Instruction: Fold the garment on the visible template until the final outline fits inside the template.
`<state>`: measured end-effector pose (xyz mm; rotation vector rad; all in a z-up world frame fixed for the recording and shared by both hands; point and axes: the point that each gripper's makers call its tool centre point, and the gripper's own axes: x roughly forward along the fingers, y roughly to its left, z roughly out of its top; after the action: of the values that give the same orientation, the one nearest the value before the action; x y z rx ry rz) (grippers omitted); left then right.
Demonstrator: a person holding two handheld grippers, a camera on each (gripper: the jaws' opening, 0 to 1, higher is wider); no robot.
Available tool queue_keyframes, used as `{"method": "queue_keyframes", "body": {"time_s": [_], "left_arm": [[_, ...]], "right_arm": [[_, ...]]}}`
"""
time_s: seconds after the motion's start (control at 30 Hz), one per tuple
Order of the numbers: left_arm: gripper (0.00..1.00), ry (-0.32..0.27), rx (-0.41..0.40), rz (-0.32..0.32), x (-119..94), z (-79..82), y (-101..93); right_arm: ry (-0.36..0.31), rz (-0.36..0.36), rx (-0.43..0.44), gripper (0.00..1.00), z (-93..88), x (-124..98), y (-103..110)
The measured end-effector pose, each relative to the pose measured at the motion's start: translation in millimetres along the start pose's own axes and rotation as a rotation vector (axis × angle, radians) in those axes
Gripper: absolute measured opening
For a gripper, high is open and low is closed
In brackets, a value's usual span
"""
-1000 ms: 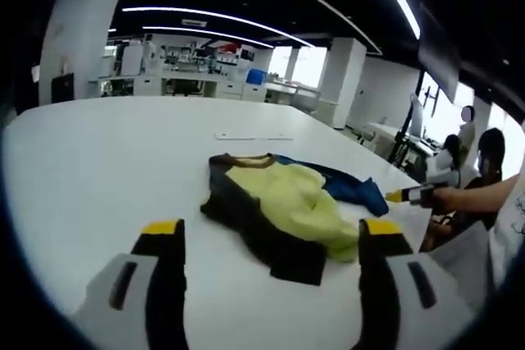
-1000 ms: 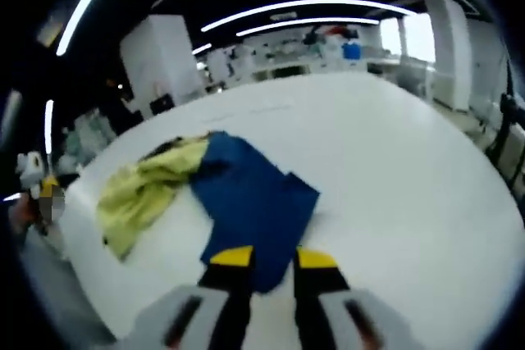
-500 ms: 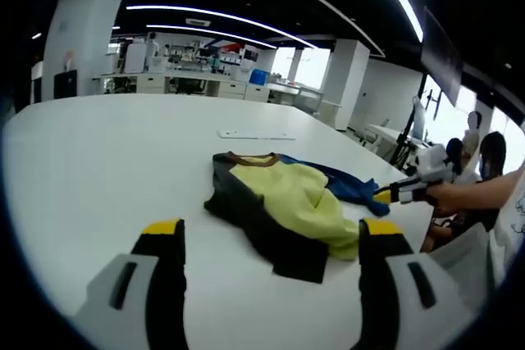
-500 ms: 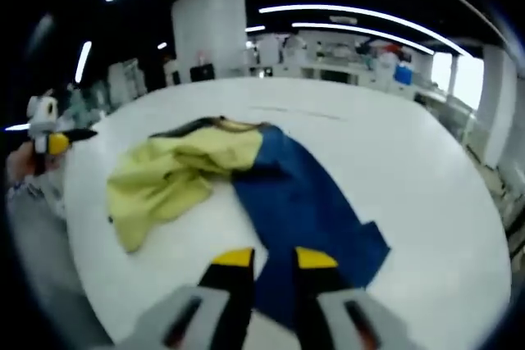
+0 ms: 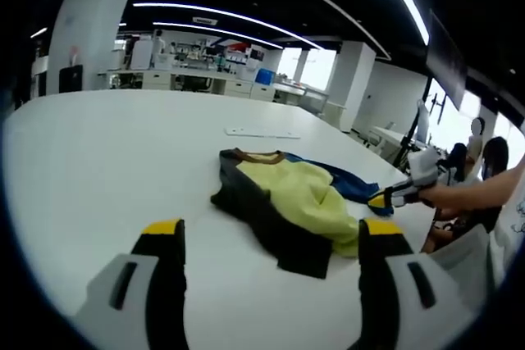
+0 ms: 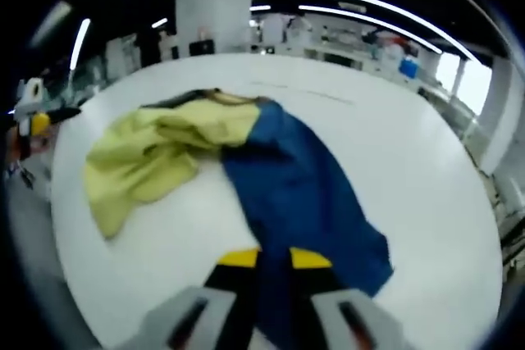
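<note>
A crumpled garment point(image 5: 287, 202) lies on the white table point(image 5: 107, 161), showing a dark part, a yellow-green part and a blue part. My left gripper point(image 5: 272, 229) stands open just short of it, with nothing between its jaws. In the right gripper view the blue part point(image 6: 303, 186) runs from the yellow-green part point(image 6: 156, 153) down into my right gripper point(image 6: 274, 258), which is shut on the blue cloth's end. The right gripper point(image 5: 387, 199) also comes into the left gripper view from the right, at the blue tip. A thin pale strip point(image 5: 262, 132) lies flat on the table beyond the garment.
The table's edge point(image 5: 426, 219) runs close behind the right gripper, with seated people point(image 5: 484, 161) past it. The other gripper point(image 6: 33, 120) appears at the far left of the right gripper view. Desks and pillars point(image 5: 344, 79) stand in the room behind.
The right gripper has drawn the blue part out longer and straighter, away from the yellow-green part. In the left gripper view it has lifted slightly. The left gripper stays open.
</note>
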<state>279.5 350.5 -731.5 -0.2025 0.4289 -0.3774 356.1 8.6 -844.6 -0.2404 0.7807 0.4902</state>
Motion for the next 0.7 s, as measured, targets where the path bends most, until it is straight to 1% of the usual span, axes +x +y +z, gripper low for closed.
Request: {"method": "queue_keyframes", "body": {"time_s": [0.17, 0.3, 0.43, 0.7], "left_arm": [[0.84, 0.003, -0.005, 0.000, 0.1, -1.6, -1.1], [0.84, 0.006, -0.006, 0.000, 0.3, -3.1, -0.5], [0.84, 0.007, -0.005, 0.000, 0.4, -3.2, -0.2], [0.84, 0.008, -0.006, -0.001, 0.3, -4.3, -0.5]], "right_arm": [[0.002, -0.003, 0.008, 0.03, 0.5, -0.4, -3.5], [-0.006, 0.002, 0.031, 0.00, 0.7, -0.9, -5.9], [-0.015, 0.010, 0.060, 0.00, 1.5, -1.8, -6.7], [-0.048, 0.026, 0.154, 0.00, 0.8, -10.4, -8.7]]}}
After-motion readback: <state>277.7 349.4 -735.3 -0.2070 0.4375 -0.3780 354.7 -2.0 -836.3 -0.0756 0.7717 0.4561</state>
